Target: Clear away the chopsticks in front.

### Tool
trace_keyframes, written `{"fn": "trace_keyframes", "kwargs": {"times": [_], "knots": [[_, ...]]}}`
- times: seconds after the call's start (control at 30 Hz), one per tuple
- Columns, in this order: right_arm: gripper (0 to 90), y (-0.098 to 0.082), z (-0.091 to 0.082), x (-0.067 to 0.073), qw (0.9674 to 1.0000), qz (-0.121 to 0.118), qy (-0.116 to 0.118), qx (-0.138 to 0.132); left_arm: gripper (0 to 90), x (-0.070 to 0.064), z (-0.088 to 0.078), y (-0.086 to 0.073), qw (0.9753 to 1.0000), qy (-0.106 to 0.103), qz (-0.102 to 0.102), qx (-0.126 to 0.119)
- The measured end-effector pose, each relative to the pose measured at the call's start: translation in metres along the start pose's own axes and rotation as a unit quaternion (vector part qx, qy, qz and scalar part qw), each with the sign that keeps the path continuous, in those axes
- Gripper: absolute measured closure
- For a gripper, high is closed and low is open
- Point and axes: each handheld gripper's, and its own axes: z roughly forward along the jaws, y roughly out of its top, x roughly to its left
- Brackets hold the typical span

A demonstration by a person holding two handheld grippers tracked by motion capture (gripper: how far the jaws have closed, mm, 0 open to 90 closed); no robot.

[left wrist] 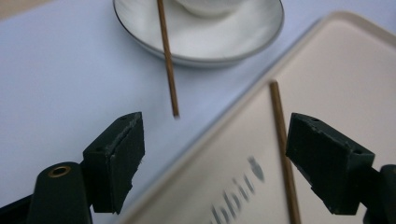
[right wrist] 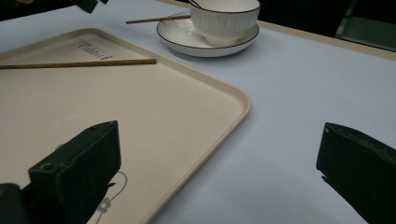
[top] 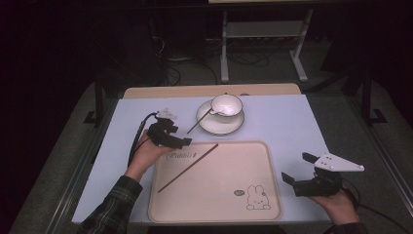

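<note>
**Both grippers parted, two chopsticks lying free**

The left gripper point(top: 181, 139) hovers at the upper left corner of the cream plastic tray with a rabbit print point(top: 253, 161), its black jaws spread wide with nothing pinched between them. In the left gripper view, the thin brown wooden chopstick on the tray point(left wrist: 281, 140) runs just inside the right-hand jaw, close to it, though contact cannot be judged. The second brown chopstick point(left wrist: 167, 56) leans out of the white ribbed bowl point(top: 227, 105), crosses the white saucer with a dark rim point(top: 214, 126), and ends ahead of the jaws, apart from both pads, above the pale blue table top point(top: 292, 122).

The right gripper point(top: 298, 168) sits off the tray's right edge, jaws wide apart and empty, well clear of both chopsticks.

In the left gripper view the bowl is cut off at the top edge and the tray's lettering is blurred. Whether the leaning chopstick's tip touches the table is unclear.
</note>
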Motion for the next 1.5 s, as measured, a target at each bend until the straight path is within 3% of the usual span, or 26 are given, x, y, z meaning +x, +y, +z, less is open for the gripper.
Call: {"fn": "trace_keyframes", "kwargs": {"times": [0.3,0.53,0.63,0.73,0.97,1.07,1.2,1.33,1.5], "knots": [[0.0,0.0,-0.001,0.0,1.0,0.001,0.001,-0.004,20.5,0.014,0.032,0.038,0.9996,0.021,0.013,0.013],[0.0,0.0,-0.001,-0.001,1.0,0.001,0.002,-0.004,28.7,0.021,0.056,0.064,0.9992,0.032,0.02,0.012],[0.0,-0.001,-0.002,-0.001,1.0,0.003,0.003,-0.005,36.5,0.021,0.064,0.068,0.9993,0.028,0.023,0.008],[0.0,-0.001,-0.002,-0.002,1.0,0.005,0.002,-0.006,44.8,0.02,0.082,0.072,0.9984,0.04,0.035,0.017],[0.0,-0.001,-0.003,-0.003,1.0,0.006,0.003,-0.008,63.5,0.025,0.11,0.066,0.9977,0.052,0.019,0.039],[0.0,-0.001,-0.003,-0.003,0.9999,0.006,0.003,-0.009,68.7,0.027,0.114,0.064,0.9983,0.046,0.01,0.036],[0.0,-0.001,-0.004,-0.003,0.9999,0.006,0.003,-0.009,82.1,0.029,0.116,0.063,0.9982,0.05,0.006,0.031],[0.0,-0.001,-0.004,-0.004,0.9999,0.006,0.003,-0.01,84.1,0.031,0.111,0.065,0.9983,0.057,-0.006,0.015],[0.0,-0.001,-0.004,-0.003,0.9999,0.006,0.003,-0.01,84.3,0.035,0.101,0.066,0.9977,0.064,-0.017,0.013]]}}
